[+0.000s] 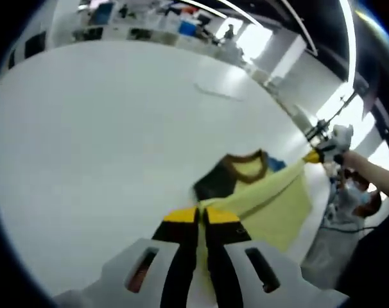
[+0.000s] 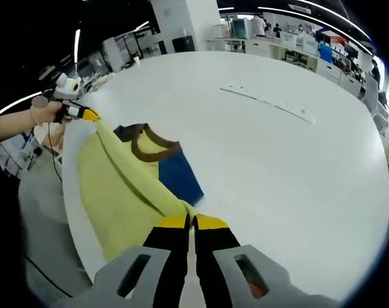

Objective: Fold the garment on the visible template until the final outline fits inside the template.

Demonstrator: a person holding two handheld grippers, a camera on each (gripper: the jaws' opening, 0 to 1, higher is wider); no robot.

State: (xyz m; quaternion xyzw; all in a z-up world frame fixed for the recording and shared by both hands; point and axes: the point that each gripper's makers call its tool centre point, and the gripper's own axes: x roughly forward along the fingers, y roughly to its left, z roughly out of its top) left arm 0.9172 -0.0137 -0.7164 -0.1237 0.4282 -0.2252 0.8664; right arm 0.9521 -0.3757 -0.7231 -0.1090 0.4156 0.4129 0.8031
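I'm working over a broad white table (image 2: 278,186). On it lies a yellow garment (image 2: 117,192) with a brown collar and a blue panel, near the edge. Farther off lies a thin pale strip (image 2: 268,101).

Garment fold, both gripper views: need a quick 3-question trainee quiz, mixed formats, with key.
1. True or false: the left tool is shut on the yellow garment.
2. Multiple choice: what colour is the garment's collar?
A. Brown
B. White
C. Red
3. Fill in: in the right gripper view, the right tool pinches the garment's edge beside its ____ sleeve.

Key:
1. True. Its jaws stand together on an edge of the cloth.
2. A
3. Blue. The sleeve lies on the white table, next to the pinched edge.
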